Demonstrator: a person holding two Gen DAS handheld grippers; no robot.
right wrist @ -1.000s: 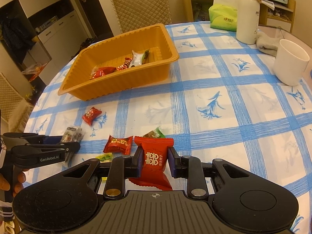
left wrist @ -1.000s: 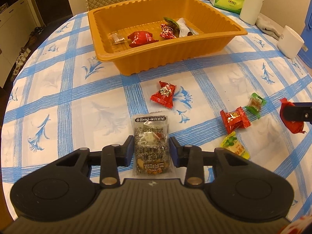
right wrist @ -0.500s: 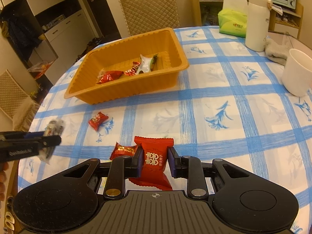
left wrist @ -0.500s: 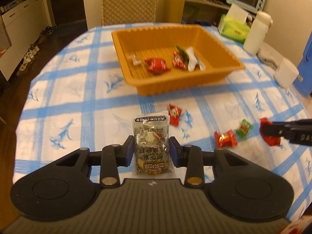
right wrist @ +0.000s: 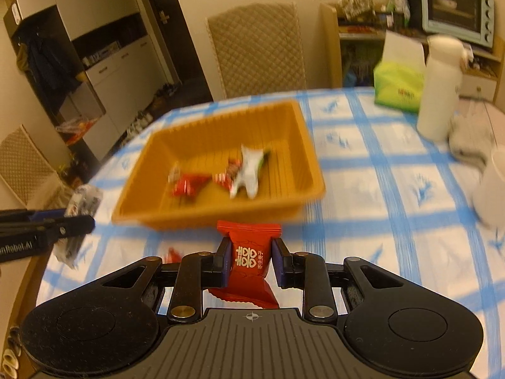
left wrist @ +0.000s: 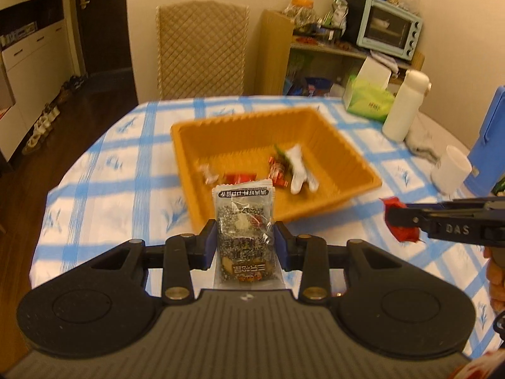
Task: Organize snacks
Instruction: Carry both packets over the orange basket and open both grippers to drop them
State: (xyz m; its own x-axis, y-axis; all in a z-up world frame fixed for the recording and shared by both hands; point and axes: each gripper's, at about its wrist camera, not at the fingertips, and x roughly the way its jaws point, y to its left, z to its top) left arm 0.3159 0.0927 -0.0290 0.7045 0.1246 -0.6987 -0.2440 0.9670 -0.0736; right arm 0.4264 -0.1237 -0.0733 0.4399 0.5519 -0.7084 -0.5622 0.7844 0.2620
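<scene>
A: Okay, left gripper point(left wrist: 245, 240)?
B: Clamped on a clear seed-snack packet point(left wrist: 244, 230), held upright above the blue-checked tablecloth point(left wrist: 94, 189); the orange tray point(left wrist: 347, 158) lies ahead.
A: Right gripper point(right wrist: 248, 257)?
B: Clenched on a red wrapped candy point(right wrist: 249, 252), just short of the tray's near wall; wrapped candies point(right wrist: 243, 173) lie inside the tray, blurred.

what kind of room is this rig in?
Most likely a home dining area. A table with a blue-checked cloth has a quilted chair pulled up, a toaster oven sits on a cluttered shelf, and shoes line the floor by white cabinets.
</scene>
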